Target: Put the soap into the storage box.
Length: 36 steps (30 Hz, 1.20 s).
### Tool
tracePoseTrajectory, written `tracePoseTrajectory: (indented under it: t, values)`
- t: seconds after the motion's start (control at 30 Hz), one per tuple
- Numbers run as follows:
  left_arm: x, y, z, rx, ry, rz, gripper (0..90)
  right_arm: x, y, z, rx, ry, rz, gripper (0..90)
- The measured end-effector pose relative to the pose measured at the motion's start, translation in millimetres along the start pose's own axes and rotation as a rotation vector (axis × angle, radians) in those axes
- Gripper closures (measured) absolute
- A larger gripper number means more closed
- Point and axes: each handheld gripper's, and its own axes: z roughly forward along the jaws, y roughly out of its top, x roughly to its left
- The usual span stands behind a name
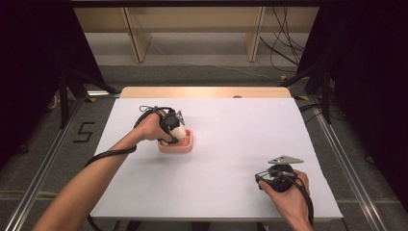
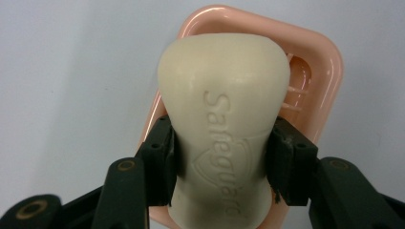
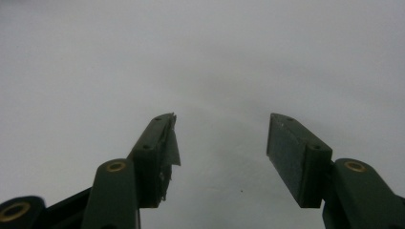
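Soap bar [image 2: 224,138] is being clamped by the left gripper [image 2: 222,162] above the pink dish [image 2: 329,71], needing gentle lowering, while the right gripper [image 3: 222,157] is idling open.

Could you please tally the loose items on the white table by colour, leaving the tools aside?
Cream: 1, the Safeguard soap bar, clamped in the left claw.
Pink: 1, the soap dish beneath the bar.
Total: 2
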Motion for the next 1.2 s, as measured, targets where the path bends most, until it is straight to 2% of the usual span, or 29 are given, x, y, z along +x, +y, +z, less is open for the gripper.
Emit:
tracePoseTrajectory:
  t: [0.3,0.47,0.63,0.67,0.7,0.77,0.9,0.93,1.07,1.13,1.2]
  values:
    - [-0.4,1.6,1.8,0.005,-0.002,0.0,49.3,-0.2,-0.1,0.0,0.0,0.0,0.0,43.6]
    - [0.6,1.3,2.7,0.004,-0.004,-0.033,49.1,-0.2,0.0,-0.2,0.0,0.0,0.0,43.6]
    - [0.6,1.9,4.1,0.007,-0.002,-0.041,48.8,-1.2,-0.2,0.9,-0.004,0.006,-0.007,43.5]
    - [1.0,2.1,4.1,0.009,-0.005,-0.049,48.4,-0.9,-0.2,0.6,0.001,0.019,0.0,43.4]
    - [1.0,2.2,3.6,0.007,-0.011,-0.073,47.7,-0.8,-0.2,0.1,0.0,0.007,-0.001,43.4]
    - [1.3,2.4,2.2,-0.004,-0.018,-0.095,46.1,-1.0,-0.3,0.2,0.0,0.008,0.0,43.3]
    - [1.4,2.5,-2.9,-0.012,-0.021,-0.091,44.2,-0.2,-0.3,0.1,-0.001,-0.001,0.003,43.1]
    - [0.1,2.1,-4.5,-0.023,-0.018,-0.116,43.5,0.0,-0.3,0.1,-0.002,0.0,0.003,43.1]
    - [-0.6,-0.6,-13.0,-0.038,-0.009,-0.155,41.3,0.2,-0.3,0.4,-0.004,-0.007,0.003,43.0]
    - [-1.7,-3.1,-17.4,-0.049,-0.007,-0.156,40.4,0.2,-0.3,0.3,-0.004,-0.009,0.004,42.9]
    - [-4.9,-8.0,-23.2,-0.074,-0.012,-0.183,40.3,-0.2,-0.4,0.1,0.001,0.004,0.002,42.9]
